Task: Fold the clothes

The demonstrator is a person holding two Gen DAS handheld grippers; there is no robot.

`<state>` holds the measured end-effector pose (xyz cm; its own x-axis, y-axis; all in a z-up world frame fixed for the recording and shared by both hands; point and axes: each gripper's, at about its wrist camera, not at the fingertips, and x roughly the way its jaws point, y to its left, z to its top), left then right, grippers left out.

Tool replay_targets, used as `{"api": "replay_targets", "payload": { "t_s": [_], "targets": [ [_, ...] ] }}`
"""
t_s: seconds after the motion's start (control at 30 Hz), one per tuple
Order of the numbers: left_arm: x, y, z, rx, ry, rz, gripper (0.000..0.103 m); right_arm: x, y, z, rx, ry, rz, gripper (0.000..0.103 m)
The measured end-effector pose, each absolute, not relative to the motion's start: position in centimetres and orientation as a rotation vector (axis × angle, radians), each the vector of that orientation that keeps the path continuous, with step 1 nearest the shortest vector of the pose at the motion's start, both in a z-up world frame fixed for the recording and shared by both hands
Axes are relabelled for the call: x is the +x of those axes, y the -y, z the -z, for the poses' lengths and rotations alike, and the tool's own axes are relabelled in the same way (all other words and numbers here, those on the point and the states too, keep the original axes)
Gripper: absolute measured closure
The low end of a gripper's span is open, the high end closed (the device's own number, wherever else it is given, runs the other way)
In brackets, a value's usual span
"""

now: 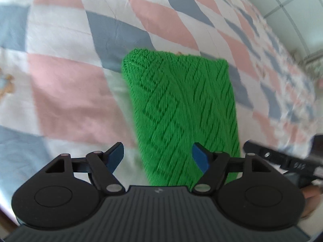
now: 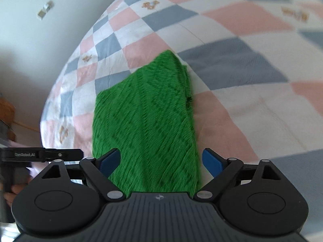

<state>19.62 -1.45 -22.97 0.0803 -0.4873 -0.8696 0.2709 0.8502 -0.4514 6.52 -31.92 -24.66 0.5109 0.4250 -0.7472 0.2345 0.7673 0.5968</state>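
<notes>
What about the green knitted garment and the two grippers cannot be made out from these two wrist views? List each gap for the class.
- Green knitted garment: near end hidden behind the left gripper body in the left wrist view, and behind the right gripper body in the right.
- Garment type: folded and motion-blurred, cannot tell.
- Whether the fingertips touch the knit: unclear in both views.
- Checked quilt: cut off by the frame edges.

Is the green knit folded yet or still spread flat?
Folded. The green knit lies as a narrow rectangle on the checkered bedspread, with stacked layers showing along its far right edge in the right wrist view.
</notes>
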Motion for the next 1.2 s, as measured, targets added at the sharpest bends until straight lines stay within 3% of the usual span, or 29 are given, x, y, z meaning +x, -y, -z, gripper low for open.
{"api": "replay_targets", "payload": {
  "t_s": [0.27, 0.57, 0.6, 0.83, 0.9, 1.0, 1.2],
  "targets": [
    [22.9, 0.6, 29.2, -0.471, -1.449, 0.605, 0.025, 9.6, 35.8, 32.3, 1.107, -1.007, -0.305, 0.012],
    [23.7, 0.4, 31.3, -0.584, -1.455, 0.673, 0.023, 11.4, 35.3, 33.7, 1.083, -1.076, -0.432, 0.017],
    [23.7, 0.7, 31.5, -0.584, -1.458, 0.686, 0.026, 11.5, 35.1, 33.8, 1.079, -1.081, -0.443, 0.019],
    [23.9, 2.2, 30.7, -0.481, -1.437, 0.753, 0.053, 11.5, 33.7, 33.8, 1.073, -1.076, -0.44, 0.058],
    [23.9, 1.8, 30.3, -0.487, -1.43, 0.768, 0.06, 10.8, 33.4, 33.3, 1.09, -1.054, -0.416, 0.061],
    [23.9, 1.7, 29.0, -0.432, -1.4, 0.802, 0.063, 10.0, 32.6, 32.0, 1.1, -1.029, -0.375, 0.064],
    [25.7, -2.1, 25.1, -0.388, -1.346, 0.822, 0.064, 10.1, 28.3, 27.8, 1.115, -1.011, -0.32, 0.065]
  ]
}}
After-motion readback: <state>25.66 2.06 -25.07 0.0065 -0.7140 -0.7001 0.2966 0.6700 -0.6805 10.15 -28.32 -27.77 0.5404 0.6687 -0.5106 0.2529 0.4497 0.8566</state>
